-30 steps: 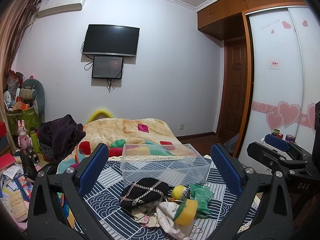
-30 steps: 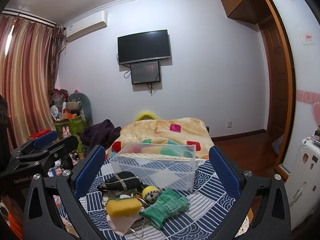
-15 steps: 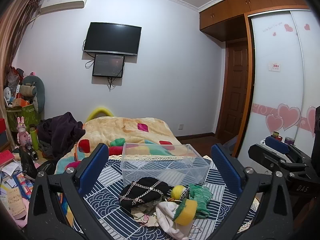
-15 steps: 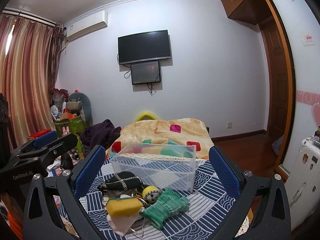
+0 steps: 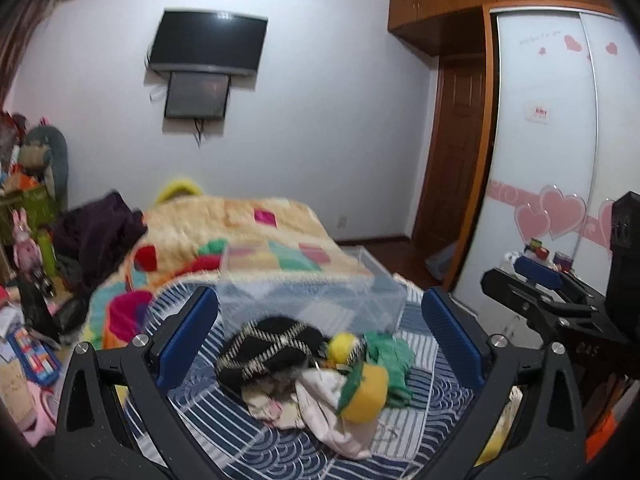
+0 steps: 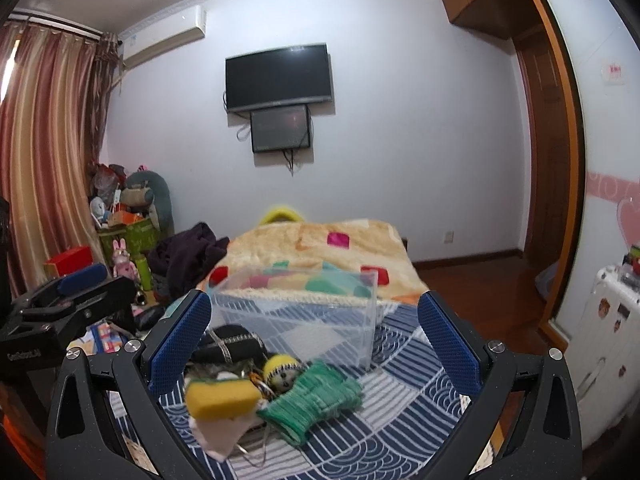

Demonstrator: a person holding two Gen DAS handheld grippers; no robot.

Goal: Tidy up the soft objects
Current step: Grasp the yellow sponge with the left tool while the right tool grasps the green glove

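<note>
Both wrist views face wall TV, sharing near clear box.

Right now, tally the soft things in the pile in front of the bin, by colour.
Black: 1, the hat
Yellow: 2, the sponge and the small doll
Green: 1, the knit glove
White or pale pink: 1, the cloth
Total: 5. The clear bin looks empty.

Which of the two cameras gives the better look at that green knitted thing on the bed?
The right wrist view: the green knitted piece lies in front, unobstructed, its ribbed texture clear. In the left wrist view it sits farther back, blurred and partly hidden behind the yellow sponge.
</note>
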